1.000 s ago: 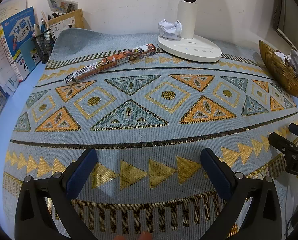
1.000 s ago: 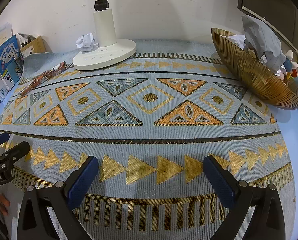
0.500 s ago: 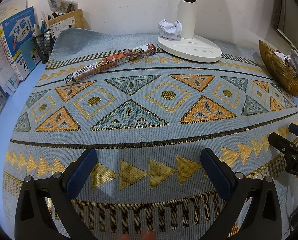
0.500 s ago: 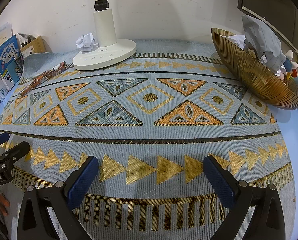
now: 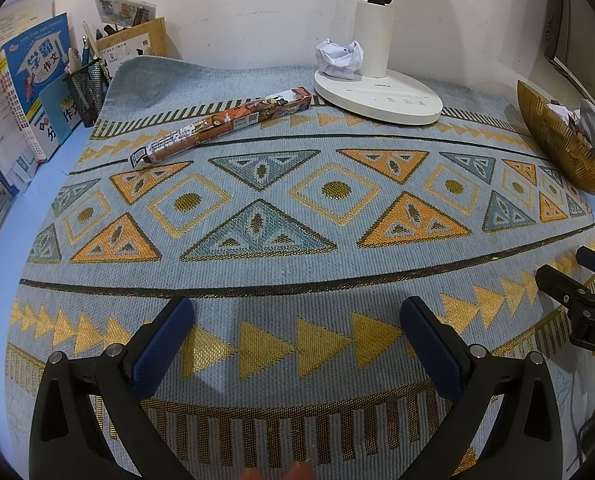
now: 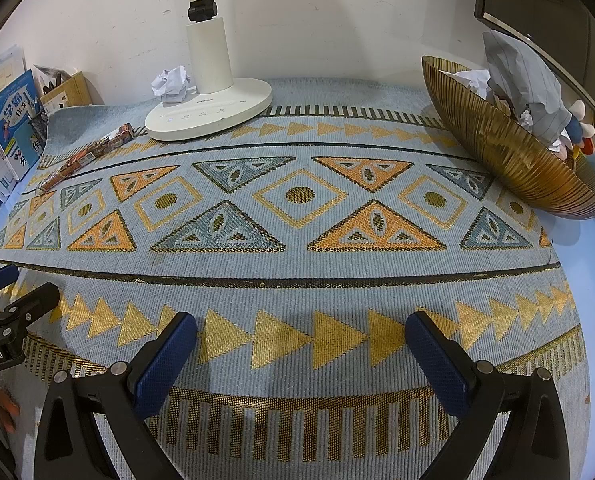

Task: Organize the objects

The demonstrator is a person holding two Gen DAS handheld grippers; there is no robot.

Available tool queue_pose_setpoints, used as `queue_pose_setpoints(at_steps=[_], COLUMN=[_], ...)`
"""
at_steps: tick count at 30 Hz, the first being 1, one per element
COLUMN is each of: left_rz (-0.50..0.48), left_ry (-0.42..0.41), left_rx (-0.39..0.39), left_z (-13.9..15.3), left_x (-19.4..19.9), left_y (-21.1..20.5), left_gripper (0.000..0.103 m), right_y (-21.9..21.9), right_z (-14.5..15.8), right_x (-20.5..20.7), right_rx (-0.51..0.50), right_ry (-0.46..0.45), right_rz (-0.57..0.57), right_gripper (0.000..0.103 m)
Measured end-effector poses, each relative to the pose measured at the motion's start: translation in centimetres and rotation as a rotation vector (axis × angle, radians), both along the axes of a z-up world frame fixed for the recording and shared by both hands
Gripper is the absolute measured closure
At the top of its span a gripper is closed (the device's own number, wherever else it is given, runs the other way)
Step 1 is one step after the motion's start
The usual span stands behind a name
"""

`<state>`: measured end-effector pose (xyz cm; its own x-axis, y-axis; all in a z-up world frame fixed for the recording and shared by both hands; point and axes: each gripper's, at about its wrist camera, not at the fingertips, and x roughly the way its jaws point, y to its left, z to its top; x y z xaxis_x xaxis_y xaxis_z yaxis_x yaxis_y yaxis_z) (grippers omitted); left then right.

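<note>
two hand-held grippers hover low over the patterned mat (image 5: 297, 272), side by side, the left hand-held gripper (image 5: 297, 340) and the right hand-held gripper (image 6: 301, 354) both with fingers spread wide and nothing between them. taking the white lamp base (image 5: 377, 96) as landmark: a crumpled paper ball (image 5: 339, 58) sits on its rear left edge, a long printed box (image 5: 221, 124) lies just left of it, and a gold bowl (image 6: 509, 152) holding paper and cloth stands well to its right.

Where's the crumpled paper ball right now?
In both views the crumpled paper ball sits at the back by the wall, on the lamp base, left of its post, beyond the long box.
</note>
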<state>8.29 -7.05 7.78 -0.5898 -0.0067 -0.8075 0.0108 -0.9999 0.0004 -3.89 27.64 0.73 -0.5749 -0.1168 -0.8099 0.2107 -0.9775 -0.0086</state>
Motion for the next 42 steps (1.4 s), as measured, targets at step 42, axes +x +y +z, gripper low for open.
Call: queue_pose_setpoints(at_steps=[42], left_rz=[0.001], left_ry=[0.0], left_rx=[0.0], left_z=[0.0], left_x=[-0.09], left_y=[-0.01], left_gripper=[0.0], right_y=[0.11], right_z=[0.01], right_x=[0.0], right_rx=[0.0], right_ry=[0.0], right_rz=[0.0], right_gripper=[0.0])
